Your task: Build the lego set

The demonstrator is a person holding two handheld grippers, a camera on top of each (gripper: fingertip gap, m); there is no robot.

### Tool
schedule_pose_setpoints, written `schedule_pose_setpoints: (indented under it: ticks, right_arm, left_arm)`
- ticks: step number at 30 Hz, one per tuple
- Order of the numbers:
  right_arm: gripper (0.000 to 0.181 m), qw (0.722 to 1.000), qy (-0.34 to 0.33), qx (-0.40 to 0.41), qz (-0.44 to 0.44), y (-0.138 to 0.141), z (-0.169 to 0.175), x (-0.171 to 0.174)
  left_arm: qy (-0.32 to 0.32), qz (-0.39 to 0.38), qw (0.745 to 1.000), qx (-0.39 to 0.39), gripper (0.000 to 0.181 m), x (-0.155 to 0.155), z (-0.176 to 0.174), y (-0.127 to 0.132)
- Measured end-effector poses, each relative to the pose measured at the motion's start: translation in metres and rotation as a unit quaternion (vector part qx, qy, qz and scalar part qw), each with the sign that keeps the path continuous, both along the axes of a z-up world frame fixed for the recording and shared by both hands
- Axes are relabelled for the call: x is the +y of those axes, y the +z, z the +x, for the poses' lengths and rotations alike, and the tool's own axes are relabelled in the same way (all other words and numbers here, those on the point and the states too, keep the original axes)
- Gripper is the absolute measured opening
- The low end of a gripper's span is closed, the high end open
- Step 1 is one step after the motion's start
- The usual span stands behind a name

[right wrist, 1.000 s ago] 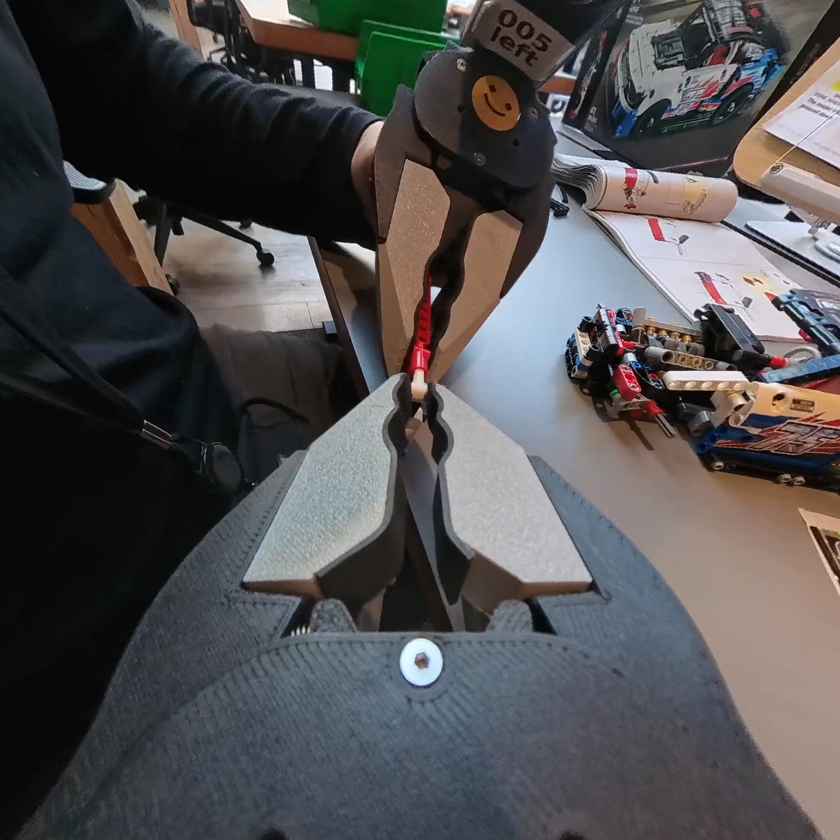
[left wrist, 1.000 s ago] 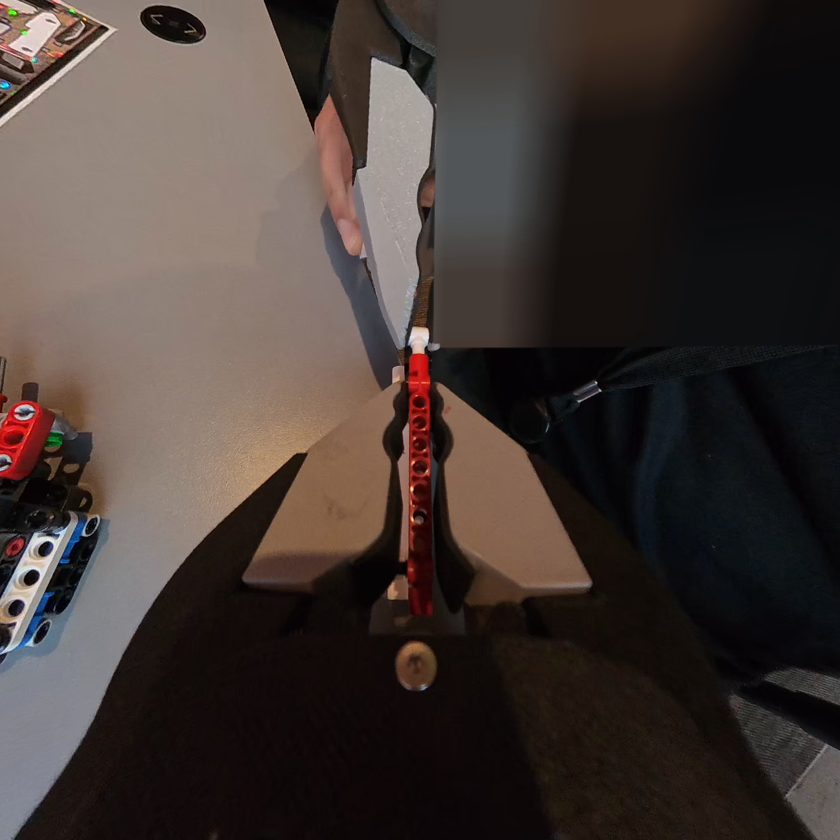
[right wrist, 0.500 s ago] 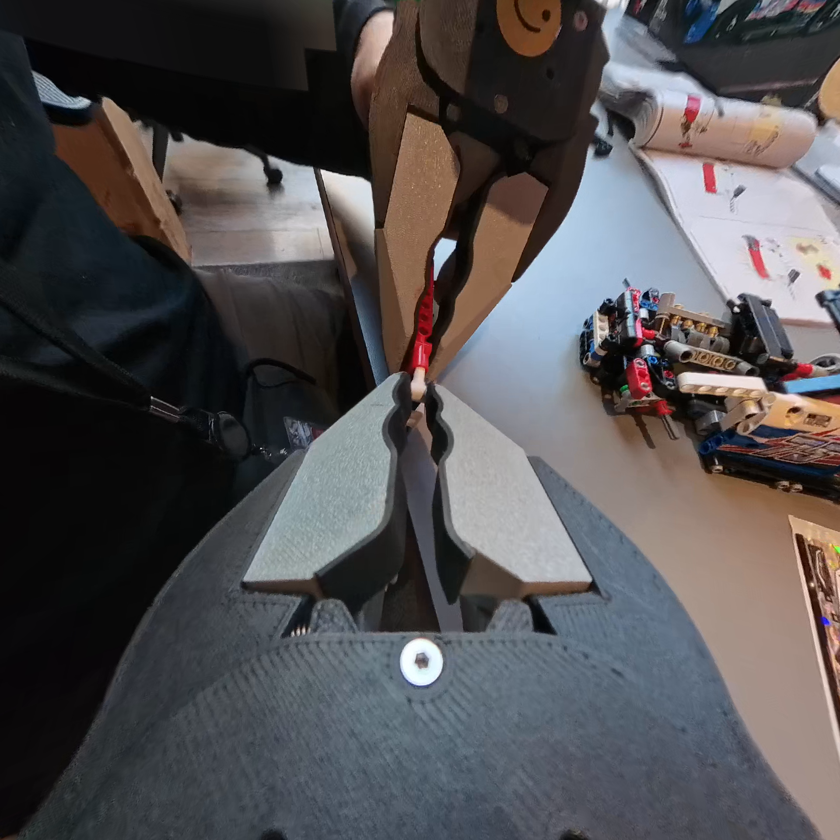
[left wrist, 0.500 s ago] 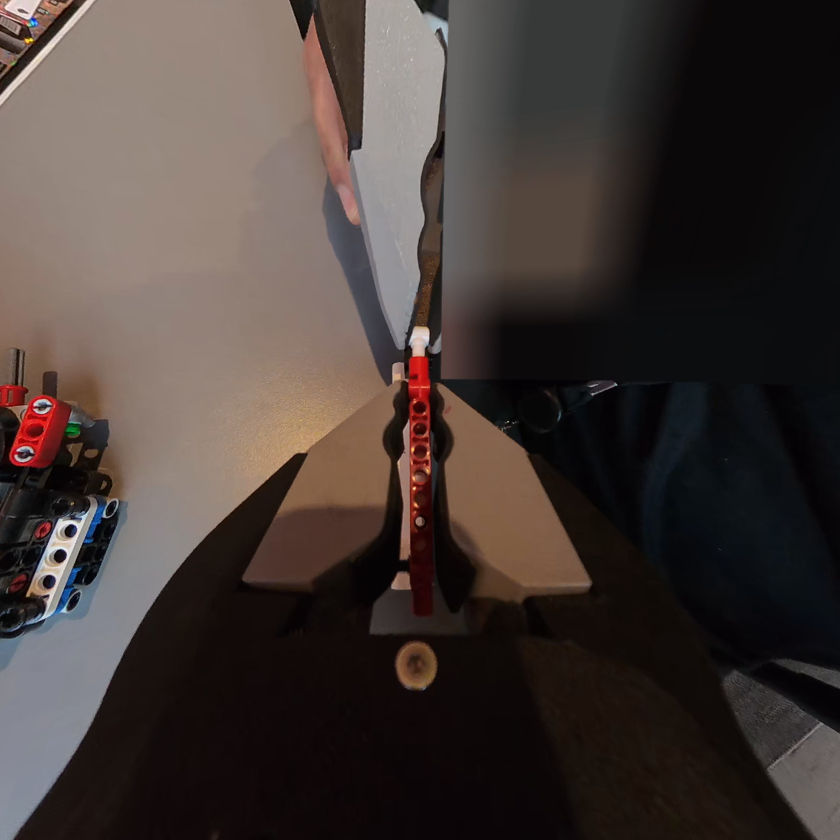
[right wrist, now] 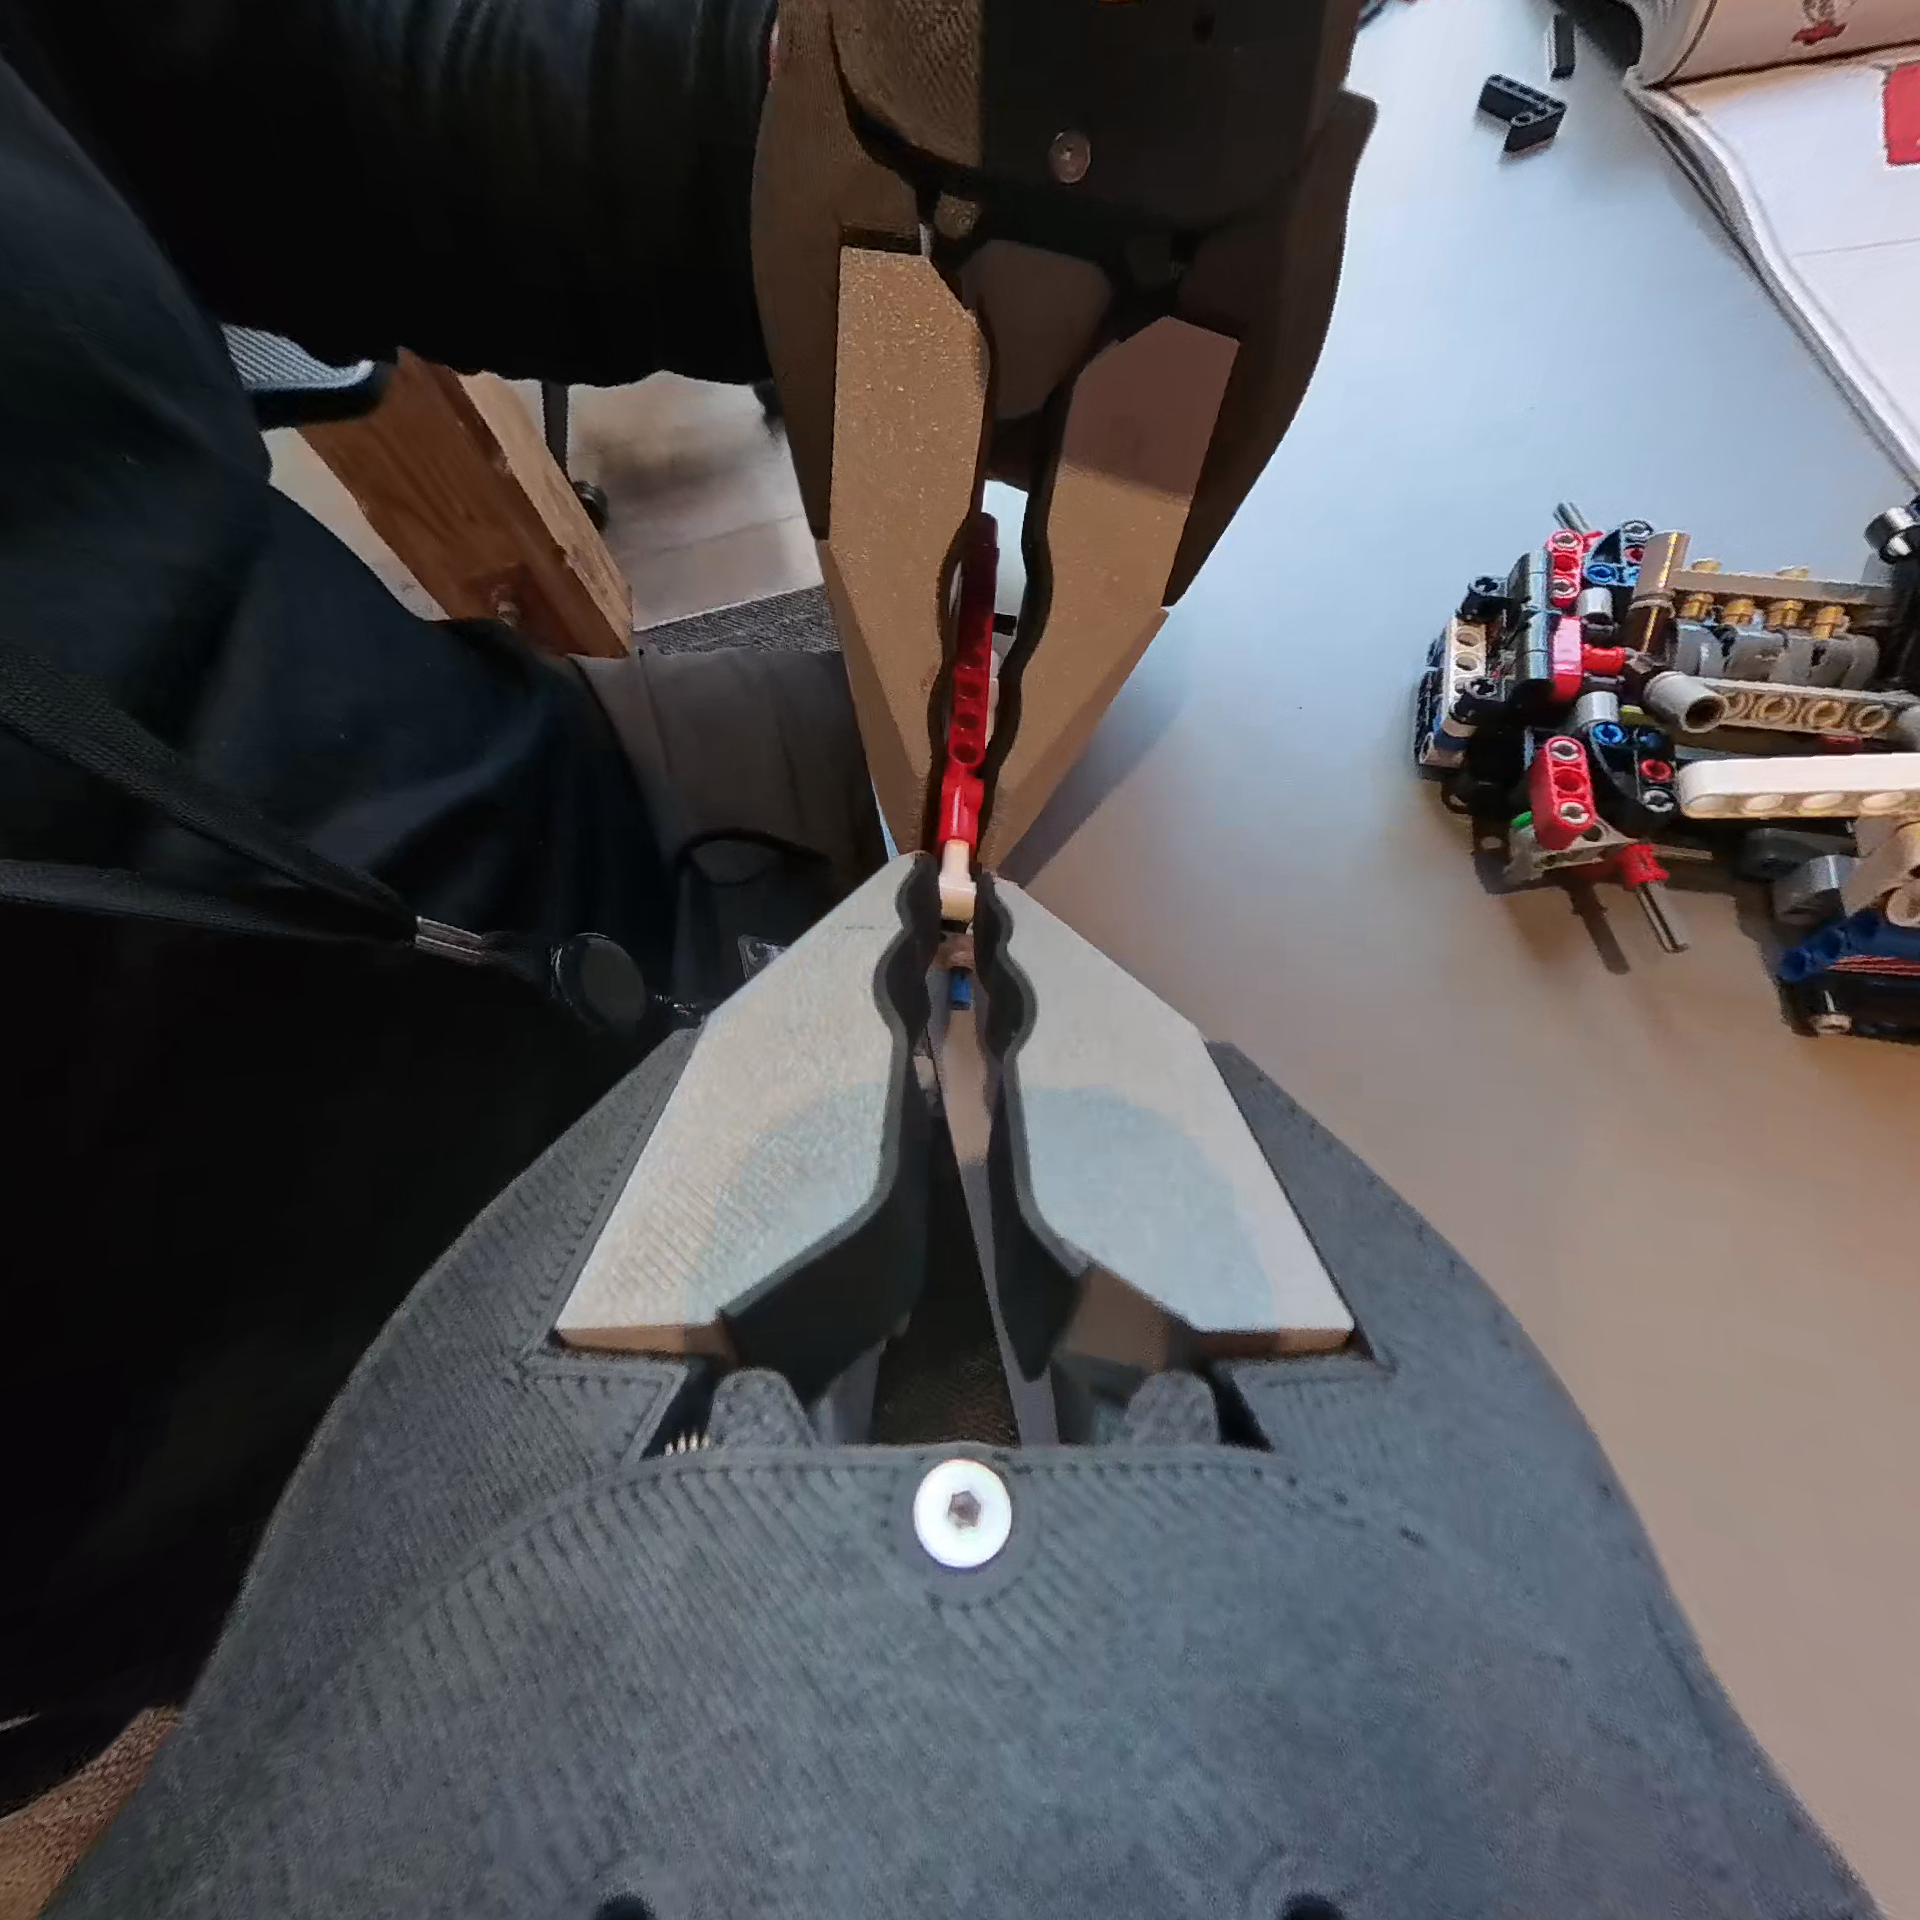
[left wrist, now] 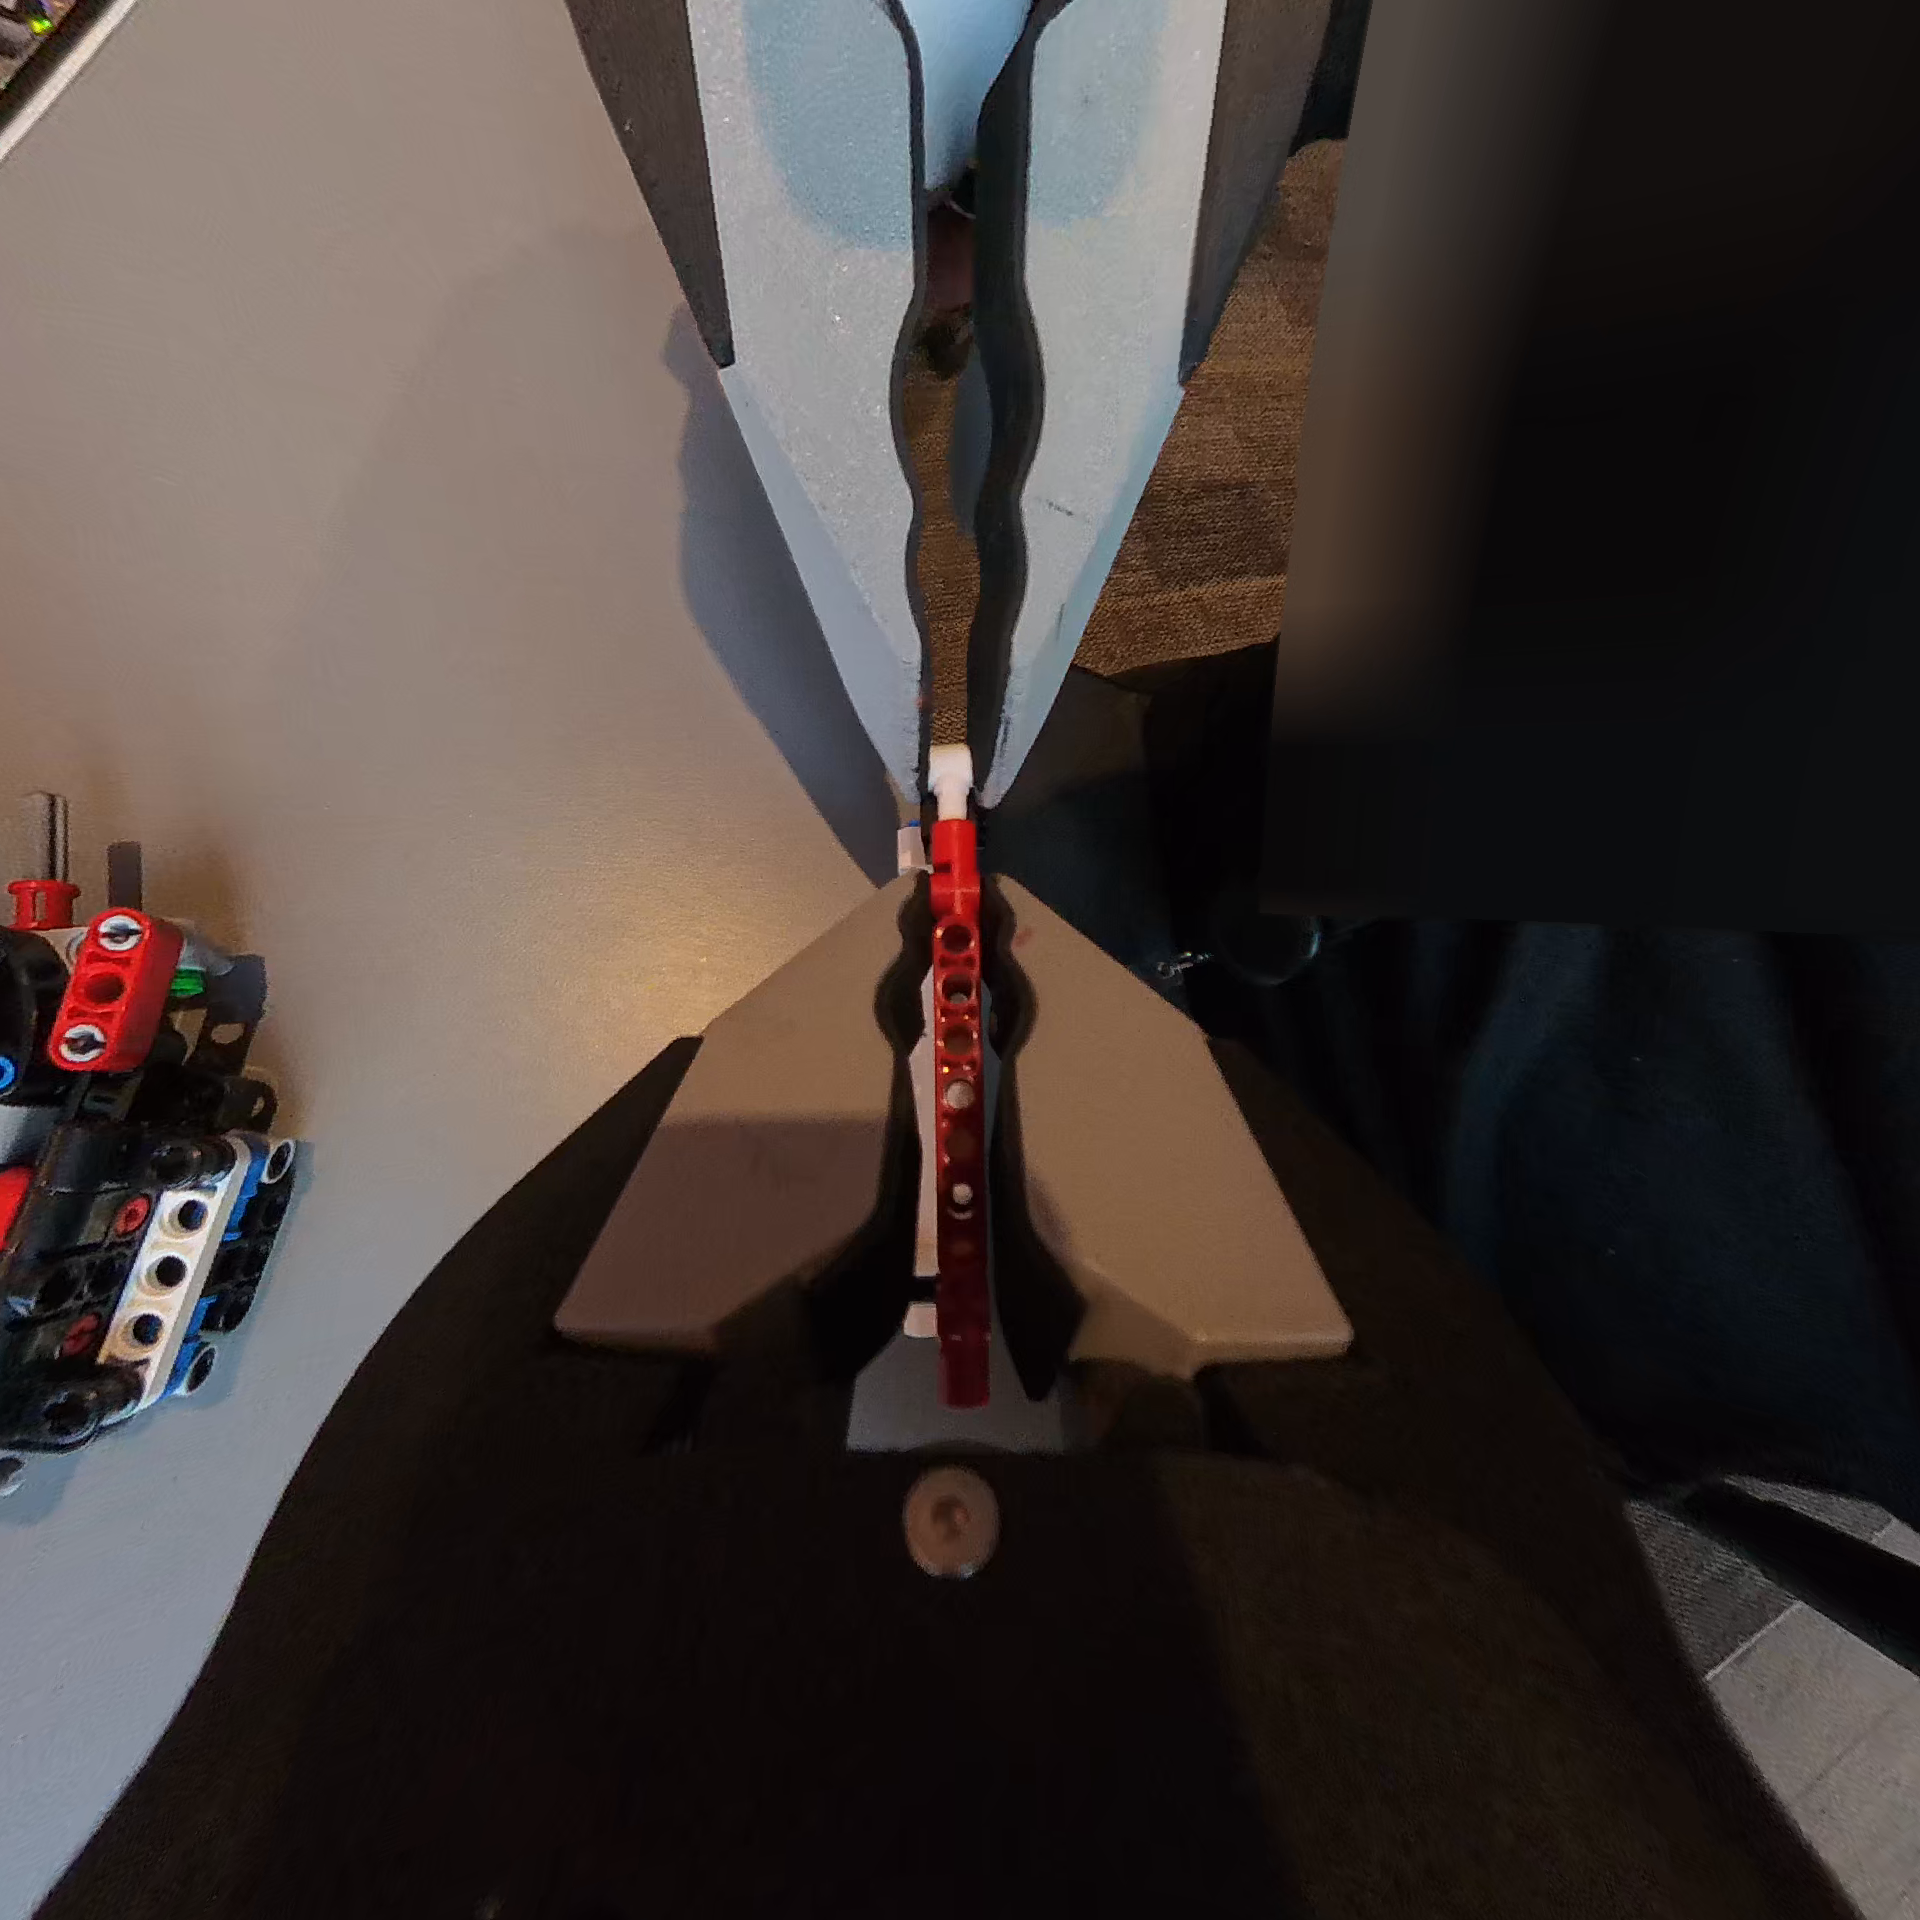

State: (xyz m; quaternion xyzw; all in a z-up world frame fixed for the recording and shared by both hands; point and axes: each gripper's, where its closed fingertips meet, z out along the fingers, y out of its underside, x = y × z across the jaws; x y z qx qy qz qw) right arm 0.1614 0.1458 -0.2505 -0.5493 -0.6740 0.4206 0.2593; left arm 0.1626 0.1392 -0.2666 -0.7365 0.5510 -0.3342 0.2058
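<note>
My left gripper (left wrist: pixel 954 894) is shut on a long red beam with holes (left wrist: pixel 956 1091), held lengthwise between its fingers. A small white pin (left wrist: pixel 950 774) sticks out of the beam's far end. My right gripper (right wrist: pixel 956 894) faces the left one tip to tip and is shut on that white pin (right wrist: pixel 956 891). In the right wrist view the red beam (right wrist: pixel 968 717) runs up between the left gripper's fingers (right wrist: pixel 894 582). The part-built model (right wrist: pixel 1662 727) lies on the grey table (right wrist: pixel 1299 987) to the right; it also shows in the left wrist view (left wrist: pixel 114 1195) at the left edge.
An open instruction booklet (right wrist: pixel 1829 197) lies at the far right of the table, with a loose black piece (right wrist: pixel 1522 109) near it. Both grippers meet over the table's near edge, above a person's dark clothing (right wrist: pixel 260 935) and a wooden chair part (right wrist: pixel 468 509). The tips of both grippers are at nearly the same place.
Both views have swung: the right gripper now faces the left one squarely and looks closer. The model has shifted in both views. Both grips hold unchanged.
</note>
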Motion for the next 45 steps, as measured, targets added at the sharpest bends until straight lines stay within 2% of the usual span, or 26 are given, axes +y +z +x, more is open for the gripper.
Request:
schedule_pose_setpoints:
  ticks: [12,19,24,29,34,37,39,42,43,45]
  right_arm:
    - [0.003,0.998,-0.014,0.038,0.040,0.003,-0.001,0.001]
    - [0.003,0.983,-0.063,0.125,0.117,0.002,-0.006,0.004]
    - [0.003,0.975,-0.058,0.125,0.173,0.002,-0.006,0.004]
    - [0.003,0.989,-0.010,0.101,0.104,0.003,-0.005,-0.002]
    - [0.003,0.993,-0.046,0.105,-0.004,0.004,-0.008,-0.005]
    - [0.003,0.986,-0.090,0.137,0.033,0.004,-0.008,-0.005]
    - [0.004,0.978,-0.099,0.154,0.098,0.002,-0.008,-0.004]
    - [0.000,0.960,-0.078,0.159,0.216,0.003,-0.007,-0.003]
    - [0.000,0.959,-0.071,0.153,0.230,0.004,-0.008,-0.004]
    - [0.000,0.967,-0.067,0.146,0.199,0.004,-0.010,-0.003]
  left_arm:
    - [0.004,0.018,1.000,0.003,0.005,0.002,0.000,-0.001]
    - [0.014,0.012,1.000,-0.011,0.004,0.003,-0.003,-0.001]
    - [0.011,0.005,1.000,-0.019,0.005,0.003,-0.004,0.000]
    - [-0.006,0.006,1.000,-0.017,0.005,-0.002,-0.002,0.000]
    - [-0.016,0.016,0.999,-0.022,0.005,-0.005,-0.004,0.000]
    - [-0.010,0.009,0.999,-0.033,0.005,-0.005,-0.004,0.000]
    - [-0.010,0.001,0.999,-0.041,0.005,-0.005,-0.005,0.001]
    - [-0.016,-0.001,0.999,-0.051,0.005,-0.006,-0.003,0.001]
    - [-0.016,0.002,0.999,-0.050,0.005,-0.006,-0.004,0.001]
    - [-0.007,0.000,0.999,-0.047,0.005,-0.005,-0.005,0.002]
